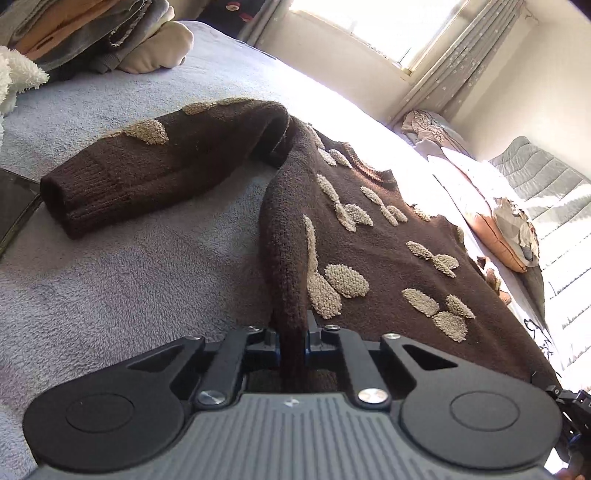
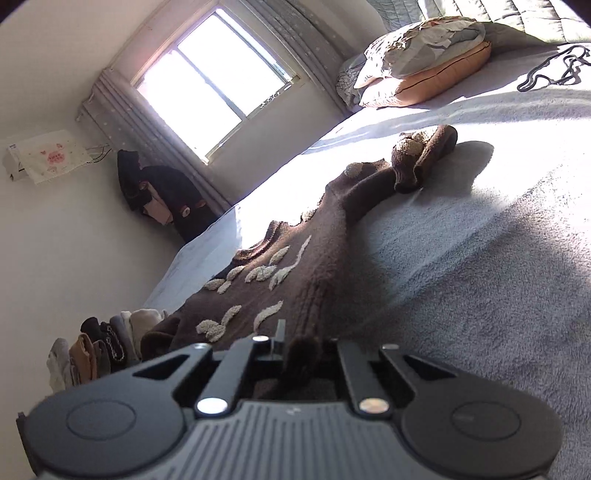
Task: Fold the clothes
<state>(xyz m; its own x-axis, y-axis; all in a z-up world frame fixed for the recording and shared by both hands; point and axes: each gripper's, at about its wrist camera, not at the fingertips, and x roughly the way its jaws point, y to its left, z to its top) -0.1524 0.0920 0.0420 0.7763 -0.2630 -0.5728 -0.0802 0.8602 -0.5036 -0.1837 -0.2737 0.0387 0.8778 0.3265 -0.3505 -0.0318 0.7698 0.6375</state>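
A pile of folded clothes (image 1: 92, 33) is sitting at the far left of the bed (image 1: 129, 258), which is lying under a pale grey fleece blanket. A brown sweater (image 1: 369, 240) with beige tufted patches is spreading across the middle of the bed, one sleeve (image 1: 155, 166) stretching left. Sunlight is pouring through the window (image 2: 207, 77), and pillows (image 2: 424, 70) are resting at the right. The left gripper (image 1: 293, 343) is pinching the sweater's lower edge, jaws pressed tight on the knit. The right gripper (image 2: 303, 350) is likewise clamping a bunch of the hem.
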